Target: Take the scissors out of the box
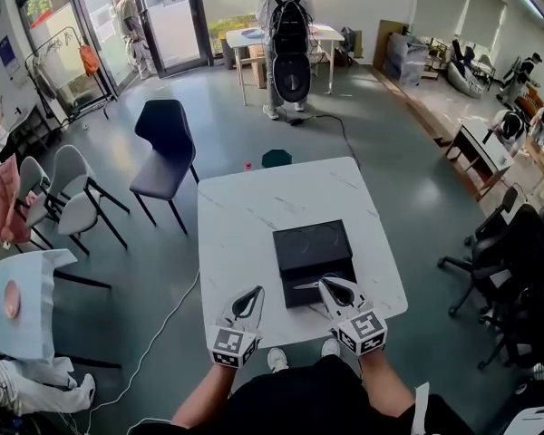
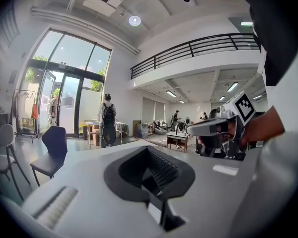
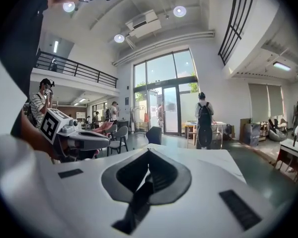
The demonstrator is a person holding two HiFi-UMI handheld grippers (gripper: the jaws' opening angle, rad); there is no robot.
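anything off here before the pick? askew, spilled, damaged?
Nothing stands out on the table: the black box sits square near its front right edge, and nothing is spilled. Off the table, a white cable trails over the floor and a small teal object lies by the far edge.

Worktop [image 1: 245, 220] left of and beyond box [image 1: 312, 246] bare; my left gripper [image 1: 254, 294] has free sweep there. Box near right edge: walls block low side entry, near part open to my right gripper [image 1: 329, 285] above. Chair [image 1: 166, 143] near far-left corner, not touching.
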